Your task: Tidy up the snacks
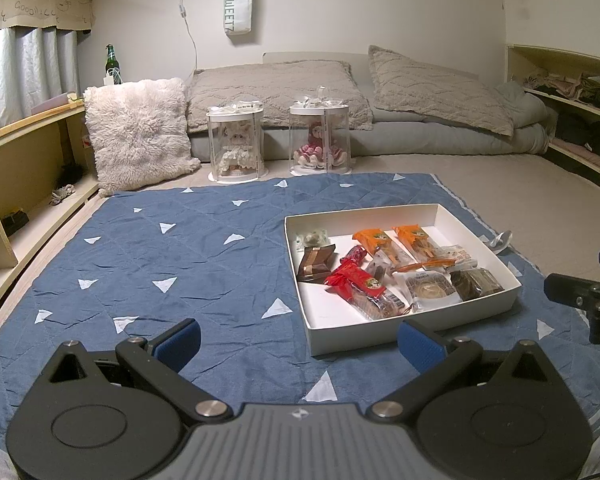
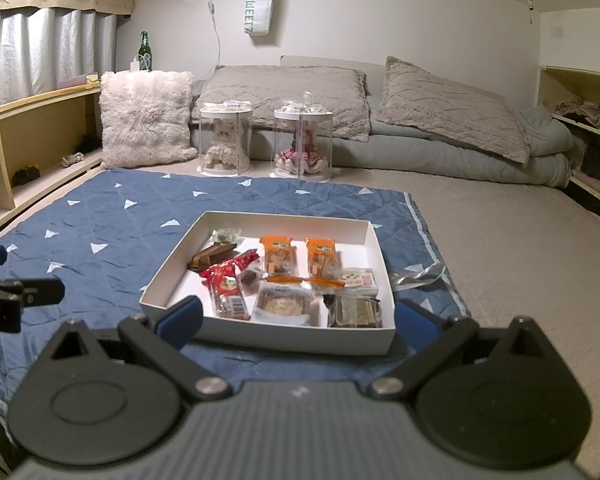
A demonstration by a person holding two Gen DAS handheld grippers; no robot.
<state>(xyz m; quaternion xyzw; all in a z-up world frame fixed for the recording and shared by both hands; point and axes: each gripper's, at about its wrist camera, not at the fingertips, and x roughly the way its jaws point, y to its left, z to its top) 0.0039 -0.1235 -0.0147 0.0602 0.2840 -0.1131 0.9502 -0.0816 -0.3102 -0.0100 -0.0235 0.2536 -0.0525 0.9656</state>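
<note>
A shallow white box (image 1: 440, 312) (image 2: 256, 334) lies on a blue quilted mat (image 1: 180, 264) (image 2: 100, 216). Inside it are several wrapped snacks: two orange packs (image 1: 414, 240) (image 2: 320, 256), a red pack (image 1: 356, 280) (image 2: 224, 284), a brown chocolate box (image 1: 316, 264) (image 2: 212, 258), a round pastry in clear wrap (image 1: 430, 286) (image 2: 282, 304) and a dark cake pack (image 1: 476, 282) (image 2: 356, 310). My left gripper (image 1: 300, 340) hovers open over the mat, just left of the box's near corner. My right gripper (image 2: 296, 320) stands open before the box's near wall, holding nothing.
Two clear cylinder cases with dolls (image 1: 236, 144) (image 1: 319, 138) stand at the mat's far edge, beside a fluffy white cushion (image 1: 140, 132). Grey pillows (image 1: 276, 88) and bedding lie behind. Wooden shelves run along the left (image 1: 16, 176) and right (image 1: 572, 120). A silver ribbon (image 2: 416, 276) lies right of the box.
</note>
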